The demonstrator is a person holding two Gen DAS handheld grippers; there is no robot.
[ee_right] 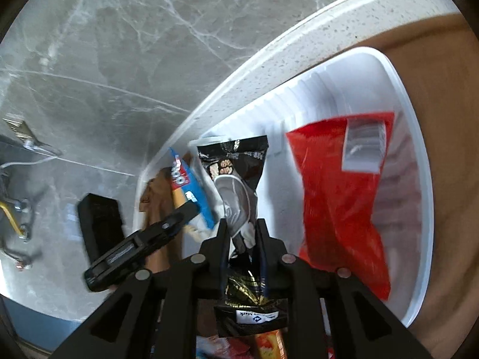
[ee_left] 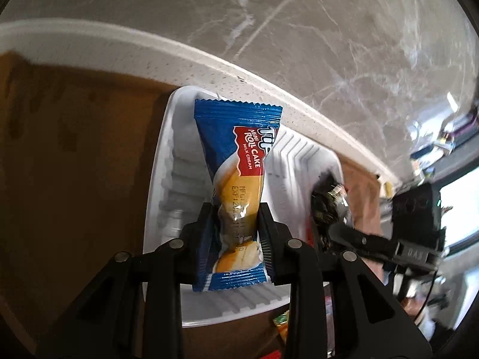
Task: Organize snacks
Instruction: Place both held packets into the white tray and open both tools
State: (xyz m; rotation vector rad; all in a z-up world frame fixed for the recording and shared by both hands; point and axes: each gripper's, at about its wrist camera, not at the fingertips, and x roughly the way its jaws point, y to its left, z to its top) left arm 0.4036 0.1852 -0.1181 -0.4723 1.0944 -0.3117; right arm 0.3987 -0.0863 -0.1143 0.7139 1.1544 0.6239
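My left gripper [ee_left: 235, 209] is shut on a blue mini roll cake packet [ee_left: 239, 149], pinched around its middle and standing upright. It hangs above a white ribbed tray [ee_left: 155, 179] on a brown table. My right gripper [ee_right: 241, 224] is shut on a black snack packet [ee_right: 236, 173] over a white tray [ee_right: 419, 179] that holds a red packet [ee_right: 335, 197]. The right gripper also shows at the right of the left wrist view, with the dark packet [ee_left: 326, 206] in it. In the right wrist view the left gripper's finger [ee_right: 167, 224] and the blue packet [ee_right: 188, 188] appear on the left.
The brown tabletop [ee_left: 74, 164] ends in a white speckled edge [ee_left: 239, 68], with grey marbled floor [ee_right: 119, 59] beyond. More snack packets [ee_right: 266, 341] lie below the right gripper. Cables and small metal items [ee_right: 18, 209] lie on the floor at far left.
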